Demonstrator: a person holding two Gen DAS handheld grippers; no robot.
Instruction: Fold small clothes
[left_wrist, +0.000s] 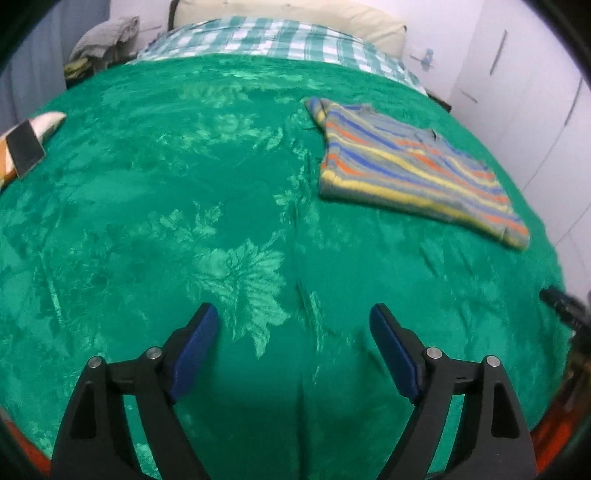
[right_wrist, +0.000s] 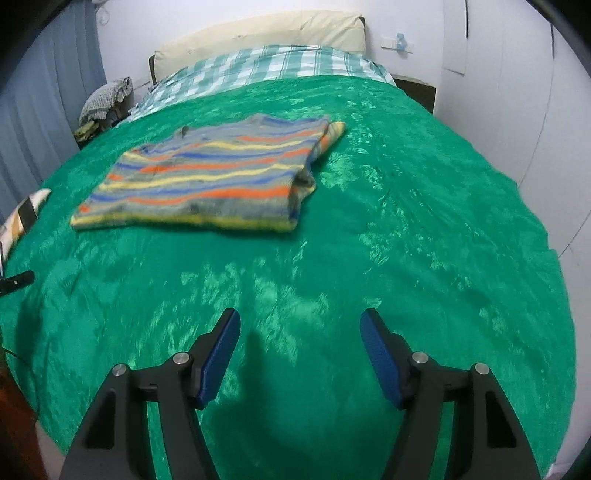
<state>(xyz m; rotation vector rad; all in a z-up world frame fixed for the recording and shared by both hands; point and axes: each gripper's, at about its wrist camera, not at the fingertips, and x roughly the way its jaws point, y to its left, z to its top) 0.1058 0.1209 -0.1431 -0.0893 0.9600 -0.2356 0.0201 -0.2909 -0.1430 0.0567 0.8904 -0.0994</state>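
Observation:
A small striped shirt (left_wrist: 413, 166), grey with blue, orange and yellow bands, lies folded flat on the green bedspread (left_wrist: 221, 221). In the left wrist view it is far ahead to the right. In the right wrist view the shirt (right_wrist: 214, 177) lies ahead to the left on the bedspread (right_wrist: 406, 240). My left gripper (left_wrist: 293, 314) is open and empty, low over the bedspread, well short of the shirt. My right gripper (right_wrist: 300, 319) is open and empty, also short of the shirt.
A checked sheet (right_wrist: 266, 66) and cream pillow (right_wrist: 266, 33) lie at the bed's head. A pile of clothes (right_wrist: 107, 99) sits at the far left. A phone on a small cushion (left_wrist: 24, 147) rests at the left edge. White cupboards (left_wrist: 535, 92) stand on the right.

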